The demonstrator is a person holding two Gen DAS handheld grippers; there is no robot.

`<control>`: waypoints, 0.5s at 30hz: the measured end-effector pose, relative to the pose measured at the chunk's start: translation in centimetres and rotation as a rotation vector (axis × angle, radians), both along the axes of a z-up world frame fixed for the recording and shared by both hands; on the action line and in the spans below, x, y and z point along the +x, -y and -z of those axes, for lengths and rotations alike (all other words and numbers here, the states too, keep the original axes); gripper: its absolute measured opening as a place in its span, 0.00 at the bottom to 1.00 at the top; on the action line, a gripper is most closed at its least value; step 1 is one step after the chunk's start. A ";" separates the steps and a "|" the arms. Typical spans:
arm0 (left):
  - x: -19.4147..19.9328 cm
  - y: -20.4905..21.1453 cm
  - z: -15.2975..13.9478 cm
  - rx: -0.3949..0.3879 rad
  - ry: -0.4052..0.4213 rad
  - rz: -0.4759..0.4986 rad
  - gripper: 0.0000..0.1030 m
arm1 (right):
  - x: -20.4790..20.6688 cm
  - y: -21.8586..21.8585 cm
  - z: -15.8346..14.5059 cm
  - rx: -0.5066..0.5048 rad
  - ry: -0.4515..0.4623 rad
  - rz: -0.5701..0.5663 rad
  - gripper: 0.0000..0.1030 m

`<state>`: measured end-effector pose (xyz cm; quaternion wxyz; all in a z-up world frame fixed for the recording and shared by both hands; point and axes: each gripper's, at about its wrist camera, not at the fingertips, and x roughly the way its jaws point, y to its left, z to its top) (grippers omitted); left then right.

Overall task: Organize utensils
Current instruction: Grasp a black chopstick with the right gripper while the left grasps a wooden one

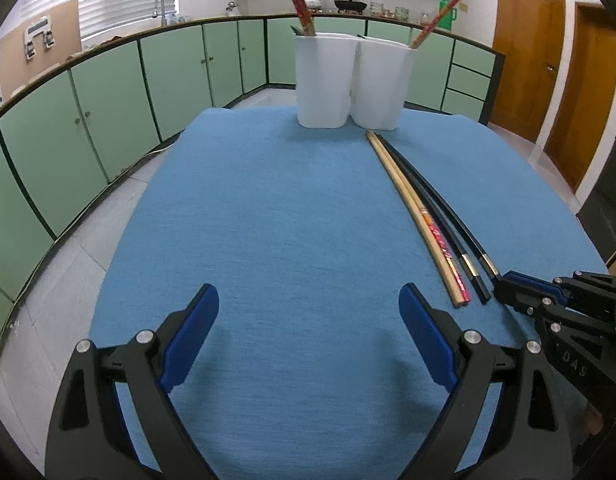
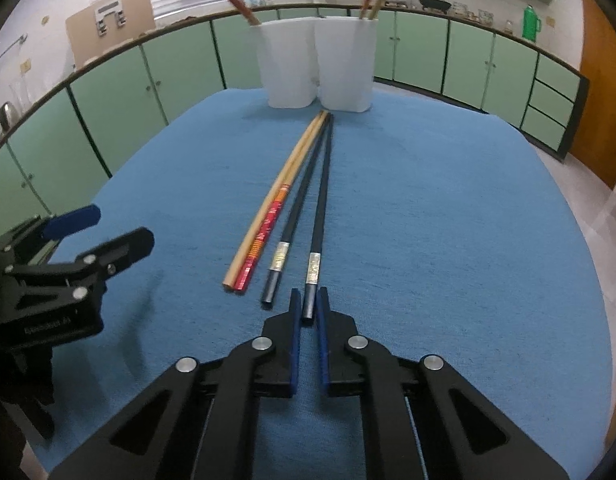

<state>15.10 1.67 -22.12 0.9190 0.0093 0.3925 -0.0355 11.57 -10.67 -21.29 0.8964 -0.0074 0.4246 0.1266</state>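
Right gripper [image 2: 306, 304] clamps the near end of a black chopstick with a silver band [image 2: 318, 216] lying on the blue tablecloth [image 2: 447, 240]; left gripper [image 1: 308, 304] gapes wide, holding nothing.

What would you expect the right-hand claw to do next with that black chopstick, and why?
Probably lift it a little off the blue cloth. The right gripper is shut on the near end of one black chopstick, which lies flat beside its twin and the wooden pair. The white holders stand at the far end, so raising it first looks sensible. The left gripper is open and holds nothing.
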 end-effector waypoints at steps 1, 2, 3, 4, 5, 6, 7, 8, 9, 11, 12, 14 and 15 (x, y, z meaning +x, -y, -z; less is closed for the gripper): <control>0.0 0.3 0.1 -0.006 -0.004 0.008 0.86 | -0.1 0.3 0.0 0.000 0.001 0.013 0.07; -0.1 0.6 0.1 -0.011 -0.007 0.015 0.86 | -0.1 0.7 0.0 0.000 0.000 0.029 0.06; -0.1 1.0 0.1 -0.019 -0.011 0.026 0.86 | -0.1 1.3 0.0 0.002 -0.001 0.044 0.06; -0.1 1.4 0.2 -0.029 -0.017 0.035 0.86 | -0.1 1.6 -0.1 0.001 0.000 0.053 0.07; -0.1 1.7 0.3 -0.037 -0.022 0.042 0.86 | -0.1 2.2 -0.1 -0.004 0.001 0.065 0.07; -0.1 2.1 0.4 -0.045 -0.027 0.049 0.86 | -0.1 2.7 -0.1 -0.011 0.003 0.075 0.07; 0.0 2.7 0.5 -0.052 -0.035 0.056 0.86 | -0.1 3.0 -0.1 -0.016 0.005 0.082 0.07; 0.1 3.0 0.6 -0.053 -0.041 0.059 0.86 | -0.1 3.6 -0.2 -0.024 0.007 0.097 0.07; 0.2 3.4 0.8 -0.055 -0.048 0.062 0.86 | -0.1 4.0 -0.1 -0.024 0.007 0.104 0.07; 0.6 4.1 1.1 -0.052 -0.065 0.065 0.86 | 0.0 4.7 -0.1 -0.012 0.004 0.119 0.07; 0.8 4.4 1.2 -0.048 -0.075 0.064 0.86 | 0.0 4.9 -0.1 -0.010 0.004 0.121 0.06; 1.0 4.7 1.5 -0.049 -0.092 0.066 0.86 | 0.0 5.0 0.0 -0.003 0.004 0.121 0.06; 1.1 4.8 1.6 -0.048 -0.096 0.064 0.86 | 0.0 4.9 0.0 -0.004 0.005 0.121 0.06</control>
